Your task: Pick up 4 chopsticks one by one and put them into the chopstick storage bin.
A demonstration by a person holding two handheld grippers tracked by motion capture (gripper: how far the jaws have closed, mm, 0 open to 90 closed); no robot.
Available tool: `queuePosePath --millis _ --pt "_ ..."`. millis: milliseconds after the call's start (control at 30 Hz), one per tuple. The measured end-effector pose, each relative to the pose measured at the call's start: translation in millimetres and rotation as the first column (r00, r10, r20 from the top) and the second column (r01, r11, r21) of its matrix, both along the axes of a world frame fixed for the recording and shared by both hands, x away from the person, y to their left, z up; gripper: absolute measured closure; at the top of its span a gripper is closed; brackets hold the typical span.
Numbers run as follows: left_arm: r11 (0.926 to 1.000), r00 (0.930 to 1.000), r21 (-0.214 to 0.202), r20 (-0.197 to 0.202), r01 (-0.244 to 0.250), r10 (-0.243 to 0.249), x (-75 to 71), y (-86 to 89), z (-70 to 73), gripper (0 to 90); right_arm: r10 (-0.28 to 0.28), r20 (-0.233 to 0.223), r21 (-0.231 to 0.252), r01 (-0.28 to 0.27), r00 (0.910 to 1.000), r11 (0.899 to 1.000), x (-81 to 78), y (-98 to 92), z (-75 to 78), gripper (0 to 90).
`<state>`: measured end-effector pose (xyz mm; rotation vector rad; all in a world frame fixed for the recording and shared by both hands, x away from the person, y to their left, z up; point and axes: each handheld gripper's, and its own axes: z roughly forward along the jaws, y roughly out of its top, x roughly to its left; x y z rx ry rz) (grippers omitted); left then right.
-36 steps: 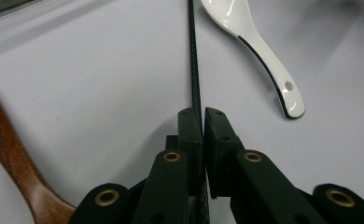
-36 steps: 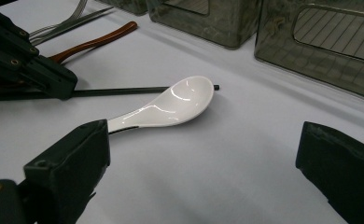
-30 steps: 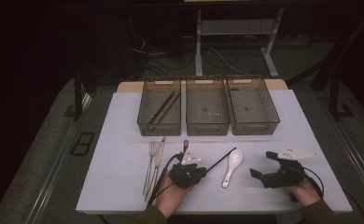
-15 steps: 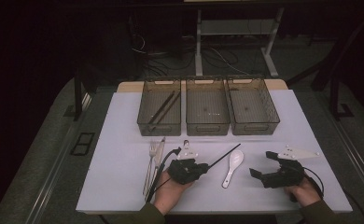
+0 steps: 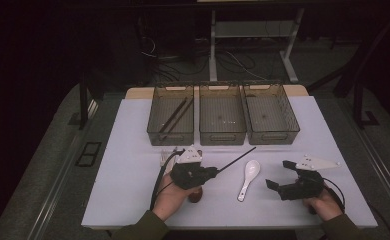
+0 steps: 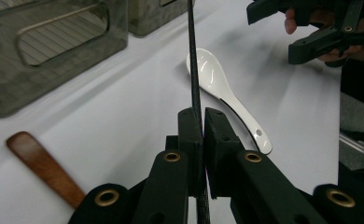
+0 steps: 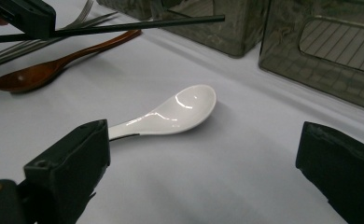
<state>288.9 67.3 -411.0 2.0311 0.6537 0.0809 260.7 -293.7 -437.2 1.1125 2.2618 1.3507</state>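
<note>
My left gripper [image 5: 213,173] is shut on a thin black chopstick [image 5: 238,159], which points toward the bins at the back right. In the left gripper view the jaws [image 6: 202,116] pinch the chopstick [image 6: 193,65] near its lower end. A white ceramic spoon [image 5: 248,178] lies on the table between the two grippers, bowl toward the bins. My right gripper [image 5: 279,186] stands open to the spoon's right. In the right gripper view its jaws [image 7: 203,135] are wide apart, with the white spoon [image 7: 180,109] just ahead of them, untouched.
Three dark mesh bins [image 5: 222,120] stand in a row at the back; the left bin [image 5: 172,120] holds dark chopsticks. A wooden spoon [image 7: 45,70] and forks [image 7: 77,18] lie on the white table [image 5: 128,150] by the left hand.
My left gripper has lifted and moved a little away from the person with the chopstick in it, and the chopstick's tip has risen. The right gripper and the white spoon have stayed put.
</note>
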Motion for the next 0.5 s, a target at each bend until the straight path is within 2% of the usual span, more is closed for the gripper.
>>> queuePosePath --millis 100,267,500 --pt "1.0 1.0 -0.004 0.009 0.001 -0.001 2.0 5.9 2.9 85.1 0.008 0.016 0.005 -0.008 0.9998 1.0 2.2 1.2 0.9 2.6" --pt "0.9999 0.9996 -0.014 0.029 0.002 -0.001 5.6 18.1 9.3 85.1 0.006 0.015 0.031 -0.007 0.9999 0.999 4.5 0.2 0.8 2.6" --pt "0.9996 0.9992 -0.027 0.04 -0.001 0.002 12.0 33.2 18.4 85.1 0.004 0.014 0.031 -0.005 0.9999 1.0 2.3 0.3 1.1 2.6"
